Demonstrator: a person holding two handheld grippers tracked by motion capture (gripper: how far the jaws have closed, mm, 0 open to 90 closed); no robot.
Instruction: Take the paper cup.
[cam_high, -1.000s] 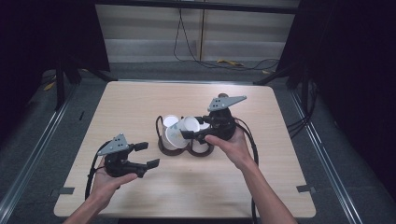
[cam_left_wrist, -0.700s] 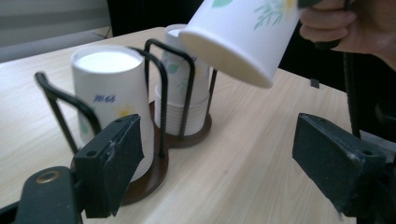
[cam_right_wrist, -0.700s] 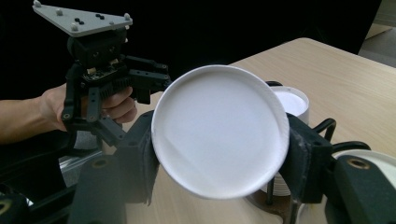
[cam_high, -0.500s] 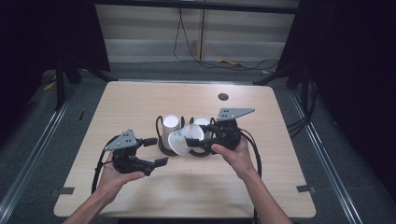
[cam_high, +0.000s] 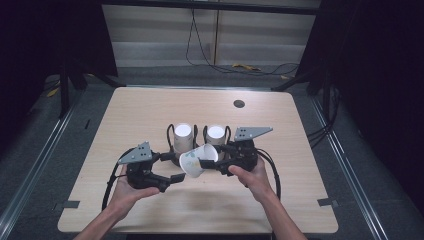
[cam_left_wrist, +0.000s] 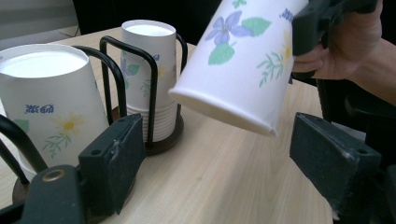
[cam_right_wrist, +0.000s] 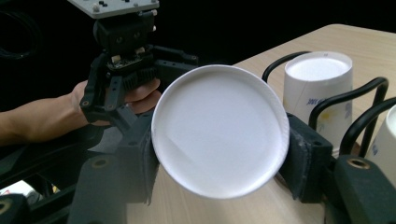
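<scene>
High view: cup may slip between two grippers

Over the bench (cam_high: 280, 200), beside two racks (cam_high: 176, 150), the right gripper (cam_high: 223, 156) pinches a tilted paper cup (cam_high: 196, 160). The left gripper (cam_high: 170, 179) waits with jaws spread. A hard squeeze could crush the thin cup or drop it.

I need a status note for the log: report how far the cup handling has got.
Done: one paper cup is off the stacks, tilted above the table. In hand: the right tongs are shut on it, its base facing their camera, and it hangs between the open left tongs without touching them. Left: handing it over or setting it down; both racks hold more cups.
</scene>
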